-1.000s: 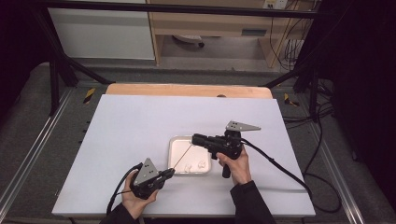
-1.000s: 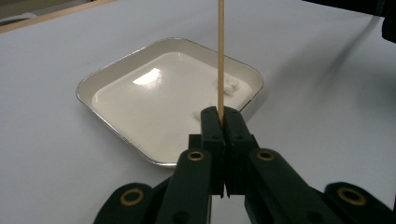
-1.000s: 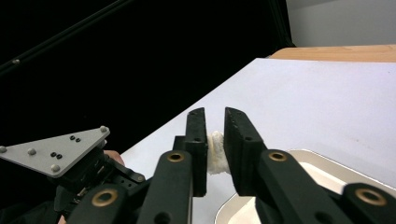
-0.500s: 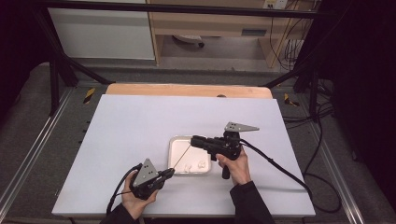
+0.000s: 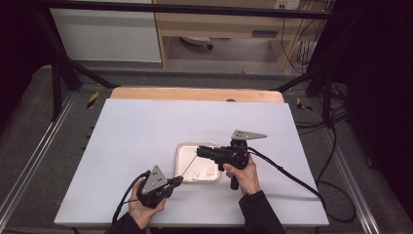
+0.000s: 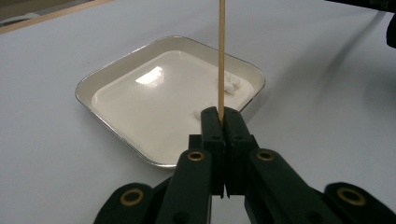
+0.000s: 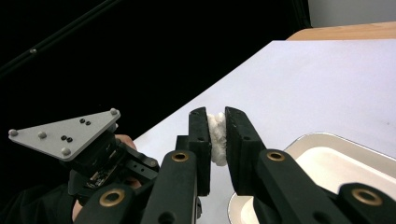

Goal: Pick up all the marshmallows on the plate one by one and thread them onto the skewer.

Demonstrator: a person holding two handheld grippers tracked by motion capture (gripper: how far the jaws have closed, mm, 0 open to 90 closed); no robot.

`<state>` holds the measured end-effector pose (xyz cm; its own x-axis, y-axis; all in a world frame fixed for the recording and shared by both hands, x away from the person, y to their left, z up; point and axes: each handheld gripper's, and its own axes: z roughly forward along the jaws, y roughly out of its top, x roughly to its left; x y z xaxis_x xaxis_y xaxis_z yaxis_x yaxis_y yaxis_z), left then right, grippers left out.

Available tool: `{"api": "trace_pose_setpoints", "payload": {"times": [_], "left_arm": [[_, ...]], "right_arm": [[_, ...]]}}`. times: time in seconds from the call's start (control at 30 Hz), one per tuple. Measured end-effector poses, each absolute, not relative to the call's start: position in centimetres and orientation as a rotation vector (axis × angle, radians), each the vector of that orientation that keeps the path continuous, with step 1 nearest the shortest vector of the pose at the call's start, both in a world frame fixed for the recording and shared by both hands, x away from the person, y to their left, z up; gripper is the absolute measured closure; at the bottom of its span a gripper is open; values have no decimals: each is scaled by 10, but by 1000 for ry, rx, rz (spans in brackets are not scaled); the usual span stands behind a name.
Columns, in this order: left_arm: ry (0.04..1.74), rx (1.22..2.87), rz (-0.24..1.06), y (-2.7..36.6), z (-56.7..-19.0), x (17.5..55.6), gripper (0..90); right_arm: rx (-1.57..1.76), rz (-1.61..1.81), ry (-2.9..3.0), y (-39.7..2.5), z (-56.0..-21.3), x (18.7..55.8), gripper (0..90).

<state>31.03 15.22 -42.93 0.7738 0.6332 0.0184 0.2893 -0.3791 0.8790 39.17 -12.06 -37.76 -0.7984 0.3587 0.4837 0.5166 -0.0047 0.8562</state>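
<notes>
A thin wooden skewer point(image 6: 221, 56) stands upright in my left gripper point(image 6: 223, 116), whose jaws are shut on its lower end. In the high view the left gripper point(image 5: 178, 180) sits near the table's front edge, and the skewer point(image 5: 189, 165) slants up and right over a white tray point(image 5: 209, 144). My right gripper point(image 5: 199, 151) hovers over the tray, at the skewer's upper tip. Its jaws are shut on a soft white lump point(image 7: 216, 140). Two more white lumps point(image 5: 210, 170) lie in the tray's near part.
The tray point(image 6: 130, 98) rests on a white table sheet; a wooden strip point(image 5: 195, 94) runs along the far edge. Black cables point(image 5: 292, 175) trail off the table's right side. In the right gripper view the left gripper's grey plate point(image 7: 65, 133) shows at lower left.
The right gripper has edged slightly down toward the skewer's tip. The left gripper and the tray have stayed put.
</notes>
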Motion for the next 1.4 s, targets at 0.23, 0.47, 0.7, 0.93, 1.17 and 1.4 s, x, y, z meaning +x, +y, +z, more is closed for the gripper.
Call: {"api": "trace_pose_setpoints", "payload": {"times": [0.23,0.47,0.7,0.93,1.17,1.4], "left_arm": [[697,1983,433,151,-428,310,892],[706,2006,426,148,-428,311,893],[716,2009,434,148,-427,311,893],[734,2015,431,149,-428,313,893],[729,2020,428,147,-428,313,893],[723,2028,414,145,-429,312,892]], "right_arm": [[-938,-1927,-2135,-118,-381,390,823],[-934,-1911,-2159,-117,-382,388,827],[-932,-1910,-2155,-116,-384,386,828],[-924,-1904,-2169,-115,-385,385,830],[-923,-1908,-2181,-114,-387,383,831],[-927,-1912,-2190,-113,-388,382,832]]}}
